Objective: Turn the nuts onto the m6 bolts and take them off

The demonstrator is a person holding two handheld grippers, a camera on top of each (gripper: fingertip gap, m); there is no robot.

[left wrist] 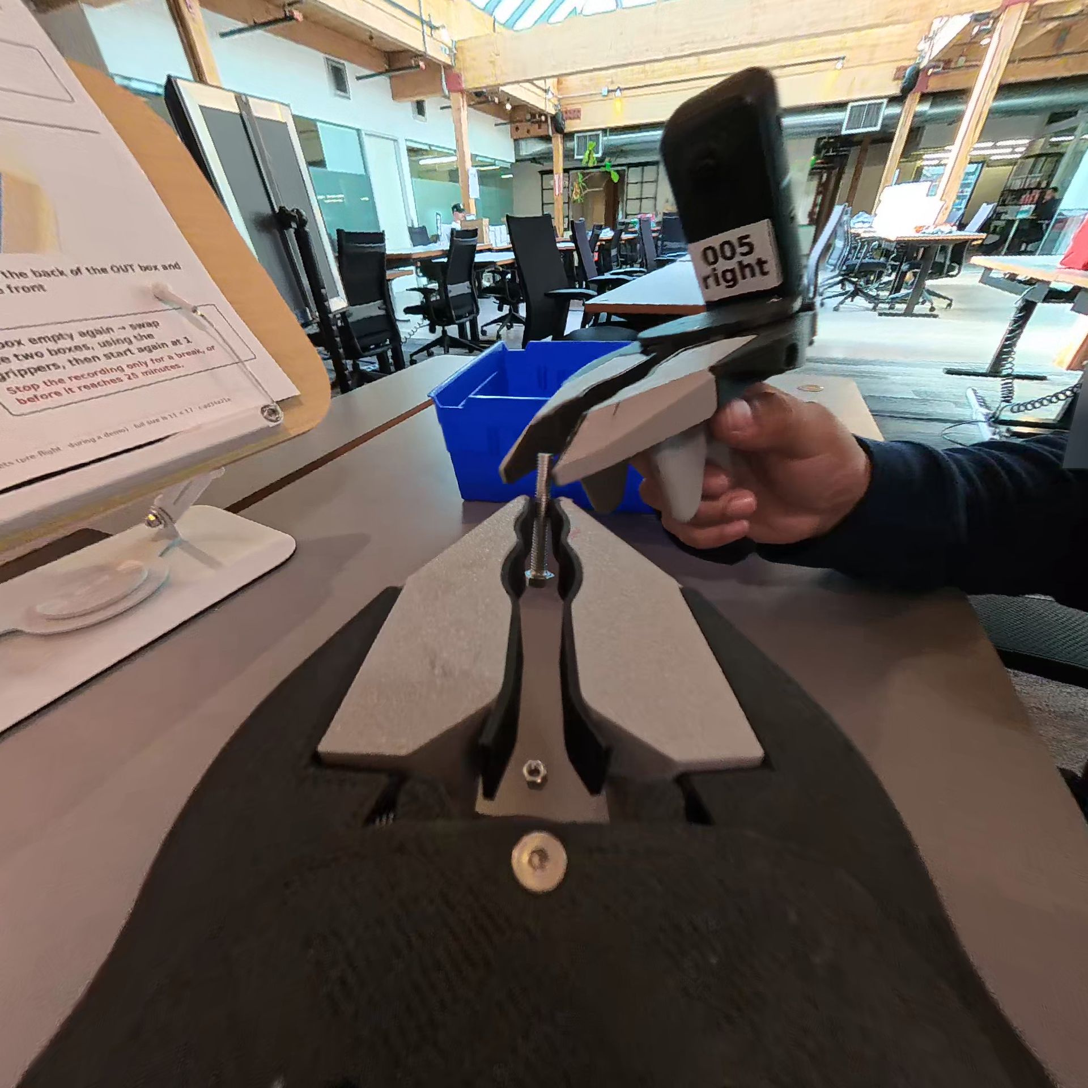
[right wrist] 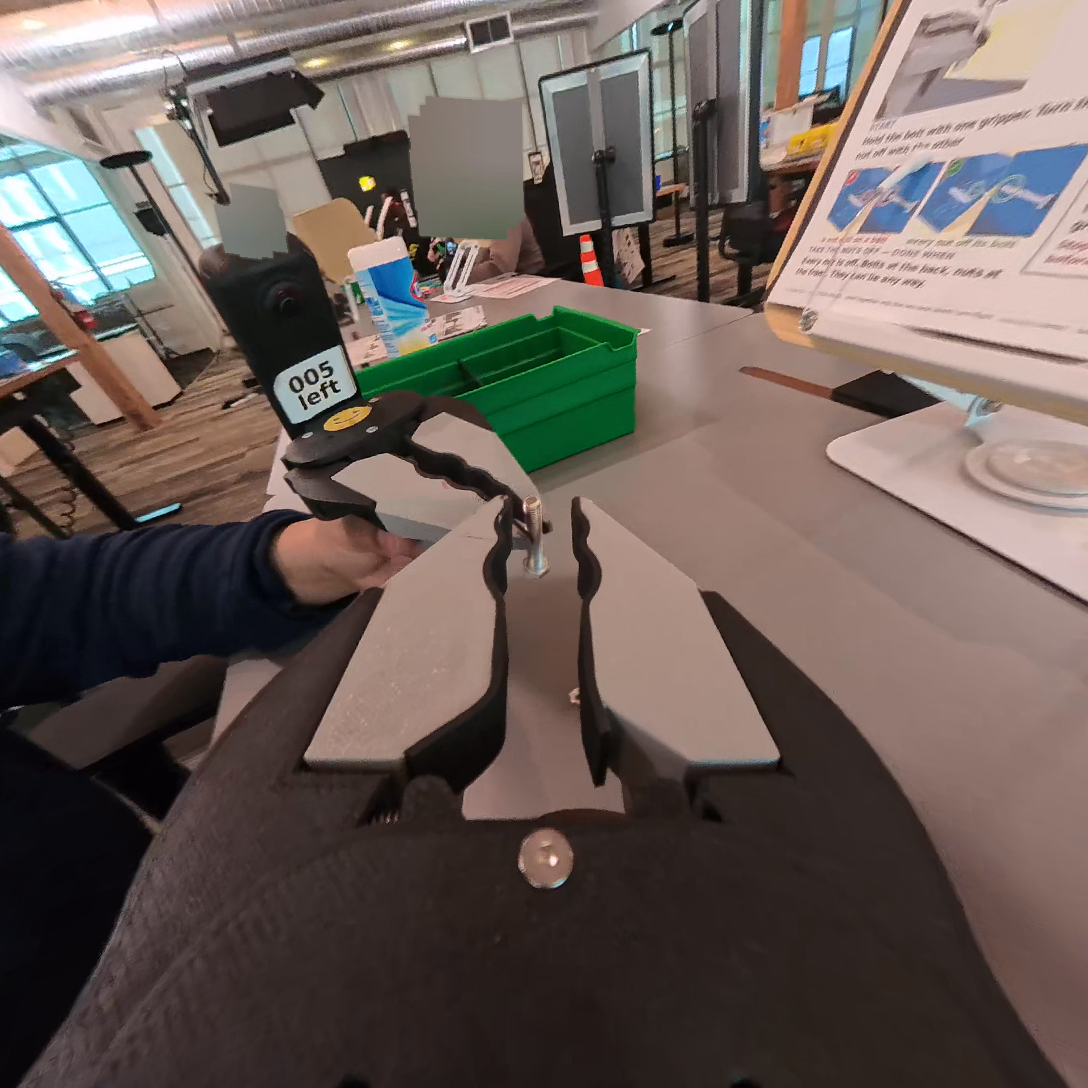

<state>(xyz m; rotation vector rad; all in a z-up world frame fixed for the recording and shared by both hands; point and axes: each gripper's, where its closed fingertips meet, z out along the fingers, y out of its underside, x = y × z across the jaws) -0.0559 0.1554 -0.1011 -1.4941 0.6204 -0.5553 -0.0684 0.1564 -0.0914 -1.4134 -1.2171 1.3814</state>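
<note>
A silver M6 bolt (left wrist: 540, 518) stands upright with its head on the grey table (left wrist: 365, 559). My left gripper (left wrist: 540, 524) is shut on the bolt's shank just above the head. My right gripper (left wrist: 534, 471) hangs over the bolt's top end, its fingertips on either side of the thread. In the right wrist view the right gripper (right wrist: 540, 530) is open, with the bolt (right wrist: 533, 533) between its fingertips and apart from them. No nut shows on the bolt. A loose nut (left wrist: 534, 772) lies on the table near the bolt; it also shows in the right wrist view (right wrist: 574, 696), half hidden by a finger.
A blue bin (left wrist: 488, 435) stands behind the bolt on the right gripper's side. A green divided bin (right wrist: 530, 382) stands on the left gripper's side. An instruction board (left wrist: 118, 294) on a white stand base (left wrist: 194, 559) is on the table's far side. A wipes canister (right wrist: 391, 294) stands beyond the green bin. Only a small space, under 4 cm, lies between the two pairs of fingers. The loose nut (left wrist: 534, 772) sits 12 centimetres or so from the ends of my left fingers.
</note>
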